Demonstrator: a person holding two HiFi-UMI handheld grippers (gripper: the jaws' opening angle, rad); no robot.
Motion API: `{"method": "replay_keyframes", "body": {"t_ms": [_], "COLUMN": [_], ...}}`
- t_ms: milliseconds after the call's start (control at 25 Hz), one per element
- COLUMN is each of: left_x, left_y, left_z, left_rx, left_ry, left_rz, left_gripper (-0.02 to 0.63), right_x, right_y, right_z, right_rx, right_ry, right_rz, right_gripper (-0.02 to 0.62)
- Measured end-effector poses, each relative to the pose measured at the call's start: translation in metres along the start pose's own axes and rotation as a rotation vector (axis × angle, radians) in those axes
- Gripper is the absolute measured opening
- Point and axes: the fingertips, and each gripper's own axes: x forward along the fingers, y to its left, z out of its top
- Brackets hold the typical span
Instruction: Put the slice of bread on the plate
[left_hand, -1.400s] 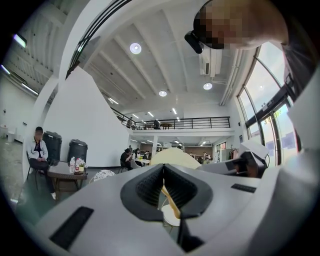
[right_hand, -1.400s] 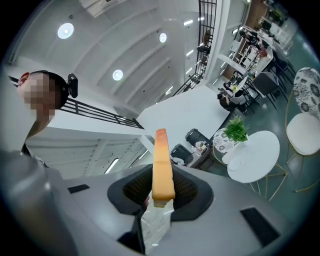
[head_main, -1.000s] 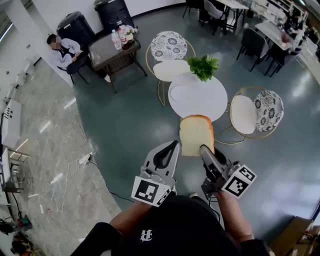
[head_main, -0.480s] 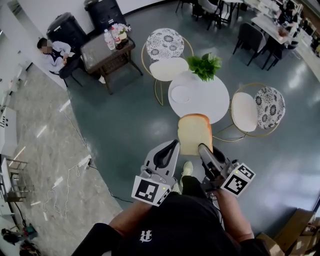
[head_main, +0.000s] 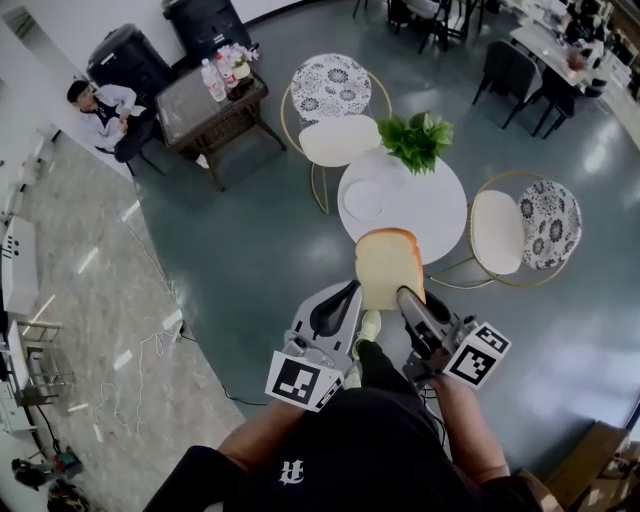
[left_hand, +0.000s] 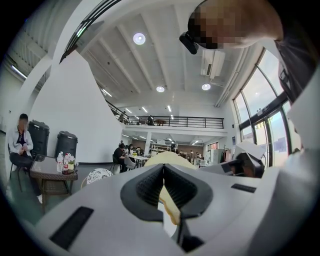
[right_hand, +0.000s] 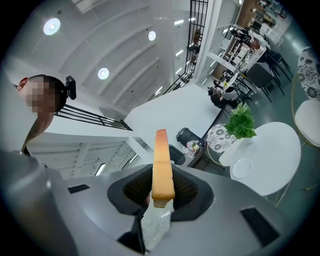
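Your right gripper (right_hand: 162, 186) grips the slice of bread (head_main: 388, 268) upright, near the white table (head_main: 430, 212) that bears the plate (head_main: 366, 199); your left gripper (left_hand: 162, 172) is clenched on nothing.

Head view: the slice of bread (head_main: 390, 268) covers the near edge of the bench (head_main: 430, 200), and its lower right corner is hidden inside the jaws of the right gripper (head_main: 405, 297). The plate (head_main: 364, 198) by the bench's left edge is too small to tell any surface detail. Left gripper view: the left gripper (left_hand: 163, 172), jaws pressed together, hides nearly all of the slice, leaving only its top crust and a sliver through the lower gap.
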Motion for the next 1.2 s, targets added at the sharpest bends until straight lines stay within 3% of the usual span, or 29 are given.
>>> {"method": "replay_keyframes", "body": {"t_ms": [600,880,1200], "left_x": [0.135,0.166,0.205], "left_y": [0.074,0.093,0.151], "left_z": [-0.017,-0.028,-0.065], "left_rx": [0.001,-0.005,-0.033], "left_ry": [0.058,0.080,0.121], "left_rz": [0.035,0.004,-0.066], "left_gripper": [0.009,0.009,0.009], "right_x": [0.090,0.117,0.162], "right_y": [-0.110,-0.154,-0.225], "right_z": [0.068,0.066,0.045], "right_rx": [0.038,0.067,0.071], "right_ry": [0.086,0.163,0.296], "right_rz": [0.028,-0.005,-0.032], "right_gripper": [0.095,0.095,0.095]}}
